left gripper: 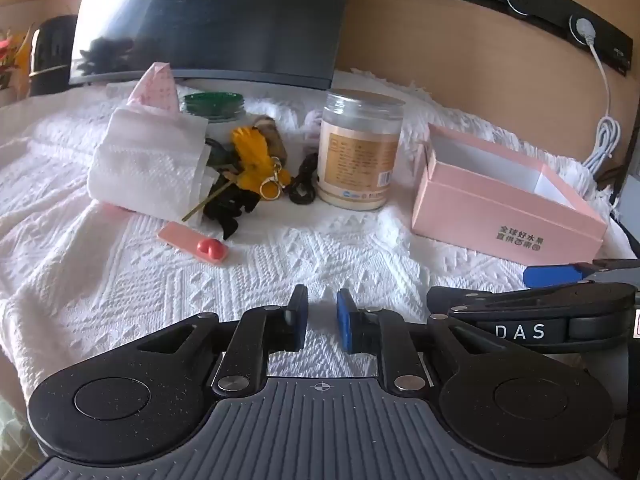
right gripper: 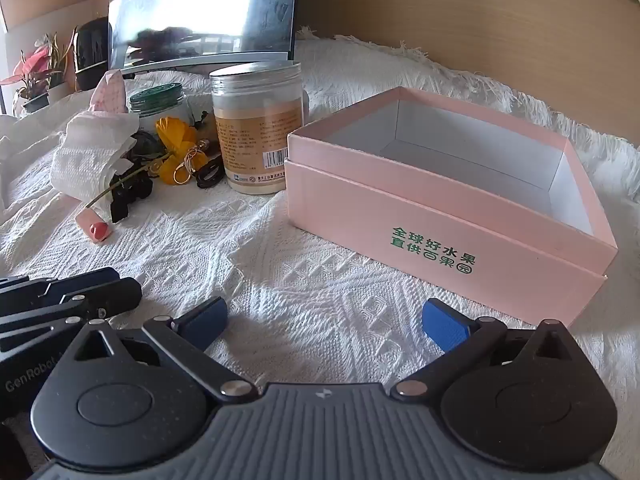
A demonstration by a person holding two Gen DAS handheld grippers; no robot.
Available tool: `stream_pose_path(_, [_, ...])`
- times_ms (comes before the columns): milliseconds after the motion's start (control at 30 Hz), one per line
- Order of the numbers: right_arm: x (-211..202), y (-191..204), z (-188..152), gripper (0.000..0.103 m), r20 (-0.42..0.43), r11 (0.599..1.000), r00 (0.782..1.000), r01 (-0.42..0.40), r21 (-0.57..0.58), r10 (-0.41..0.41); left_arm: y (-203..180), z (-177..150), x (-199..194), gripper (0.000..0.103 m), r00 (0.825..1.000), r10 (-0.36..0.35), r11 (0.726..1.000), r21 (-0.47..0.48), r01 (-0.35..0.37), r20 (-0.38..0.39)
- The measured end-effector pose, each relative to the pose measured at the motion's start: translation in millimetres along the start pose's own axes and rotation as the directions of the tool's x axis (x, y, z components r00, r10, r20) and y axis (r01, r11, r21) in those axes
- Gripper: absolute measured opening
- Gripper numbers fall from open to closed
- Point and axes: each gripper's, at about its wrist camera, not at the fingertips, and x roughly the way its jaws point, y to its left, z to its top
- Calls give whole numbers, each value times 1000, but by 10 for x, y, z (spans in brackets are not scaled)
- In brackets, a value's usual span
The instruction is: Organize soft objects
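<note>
A pile of small things lies on the white cloth: a crumpled white tissue, a yellow soft keychain toy, a black hair claw, a black chain link and a pink clip with a red heart. To the right stands an open pink box, nothing in the part of its inside that shows. My left gripper hovers over bare cloth in front of the pile, its jaws a narrow gap apart with nothing between. My right gripper is wide open and unladen, just in front of the box's near left corner.
A clear jar with a tan label and a green-lidded jar stand by the pile. A dark monitor and a wooden wall are behind. A white cable hangs at far right. The cloth between grippers and pile is bare.
</note>
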Motion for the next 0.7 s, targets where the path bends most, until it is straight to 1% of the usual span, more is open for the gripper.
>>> stream_pose_path(200, [0, -2, -1, 103, 1, 1000, 1000, -2, 2, 2, -23, 4, -1, 18, 1000, 12, 999, 35, -12, -10])
stream_pose_path(367, [1, -1, -2, 103, 1, 1000, 1000, -2, 2, 2, -15, -2, -20, 18, 1000, 11, 1000, 22, -11, -3])
stream_pose_path(700, [2, -2, -3, 103, 1, 1000, 1000, -2, 2, 2, -15, -7, -4, 18, 1000, 14, 1000, 25, -14, -2])
